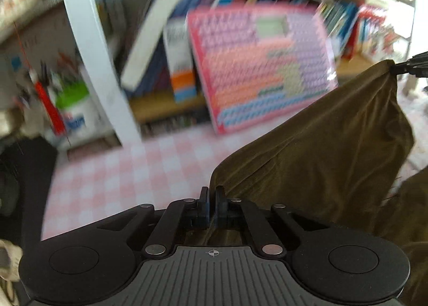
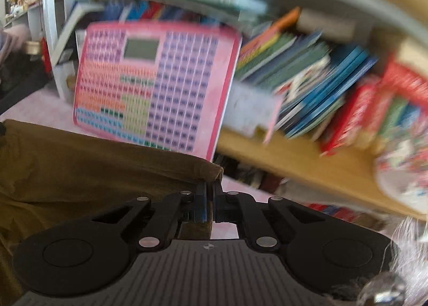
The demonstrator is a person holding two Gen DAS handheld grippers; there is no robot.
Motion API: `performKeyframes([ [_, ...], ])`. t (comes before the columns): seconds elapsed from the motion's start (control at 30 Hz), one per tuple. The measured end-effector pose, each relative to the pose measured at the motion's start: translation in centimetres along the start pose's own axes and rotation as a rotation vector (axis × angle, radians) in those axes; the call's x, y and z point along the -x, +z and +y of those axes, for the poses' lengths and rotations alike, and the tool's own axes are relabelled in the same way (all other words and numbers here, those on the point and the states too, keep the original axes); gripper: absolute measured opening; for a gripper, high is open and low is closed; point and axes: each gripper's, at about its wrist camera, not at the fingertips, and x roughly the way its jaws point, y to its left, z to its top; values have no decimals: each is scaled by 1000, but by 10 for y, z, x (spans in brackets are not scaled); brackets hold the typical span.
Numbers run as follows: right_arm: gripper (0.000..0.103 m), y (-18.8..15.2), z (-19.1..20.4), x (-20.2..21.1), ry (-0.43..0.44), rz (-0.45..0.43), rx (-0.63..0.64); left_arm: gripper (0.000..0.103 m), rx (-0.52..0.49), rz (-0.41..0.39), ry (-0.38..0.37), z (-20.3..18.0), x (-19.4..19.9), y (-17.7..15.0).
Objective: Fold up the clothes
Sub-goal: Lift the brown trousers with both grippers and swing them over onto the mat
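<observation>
The left gripper [image 1: 211, 193] is clamped on one corner of an olive-brown garment [image 1: 321, 150], and the right gripper [image 2: 210, 188] is clamped on another corner of the same cloth [image 2: 80, 166]. In the left wrist view the right gripper's tips show at the far right edge, pinching the cloth's raised corner. Holding two corners apart and lifted lets the fabric hang as a taut sheet above the pink-checked worktop [image 1: 128, 172], probably so it can be spread or laid over for a fold.

Much is hard to read. Both views are smeared by motion, so the bookshelf [image 2: 294, 161] and the pink keyboard toy [image 2: 160, 86] propped against it are blurred. The garment's lower part is cut off by the frame, so its type and whether it touches the worktop cannot be told.
</observation>
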Motion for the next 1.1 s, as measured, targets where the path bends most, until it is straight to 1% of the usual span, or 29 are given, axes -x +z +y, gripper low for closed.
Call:
performKeyframes([
  [0.07,3,-3,7,34,-42,-50,-16,2,-25,-68,-5,-5,26,-3],
  [0.17,3,-17,23,91,-95,-115,-52,2,-72,-144,-1,-21,64,-16],
  [0.23,3,-31,38,127,-130,-142,-70,2,-103,-195,1,-32,90,-24],
  [0.3,3,-53,53,160,-160,-148,-110,2,-131,-224,-3,-46,113,-45],
  [0.33,3,-68,60,174,-170,-137,-134,3,-145,-238,-5,-53,124,-55],
  [0.4,3,-102,73,195,-186,-93,-186,6,-132,-230,-16,-62,133,-78],
  [0.43,3,-121,79,202,-194,-58,-215,10,-103,-209,-14,-64,133,-90],
  [0.5,4,-162,91,207,-210,32,-295,13,-46,-168,-10,-67,134,-112],
  [0.53,4,-180,97,207,-221,74,-325,17,-11,-139,-12,-67,133,-122],
  [0.57,4,-195,103,206,-231,114,-350,18,32,-110,-1,-66,132,-133],
  [0.6,4,-210,110,206,-253,147,-372,20,69,-101,9,-64,136,-140],
  [0.63,5,-221,115,208,-271,165,-400,26,106,-93,19,-62,139,-148],
  [0.67,8,-230,119,210,-286,178,-431,31,144,-85,28,-59,143,-156],
  [0.7,11,-236,122,214,-292,182,-469,33,193,-90,13,-56,150,-162],
  [0.77,28,-244,128,224,-286,179,-550,40,292,-98,-16,-49,164,-173],
  [0.8,34,-247,130,229,-275,175,-591,42,349,-103,-32,-46,169,-178],
  [0.87,35,-250,136,234,-240,173,-670,56,503,-100,-80,-37,172,-186],
  [0.93,38,-251,138,235,-183,169,-768,61,692,-83,-147,-27,168,-194],
  [1.0,41,-251,139,231,-127,167,-874,62,881,-61,-219,-18,159,-202],
  [1.1,44,-251,135,224,-65,157,-1047,62,1132,-45,-281,-9,138,-211],
])
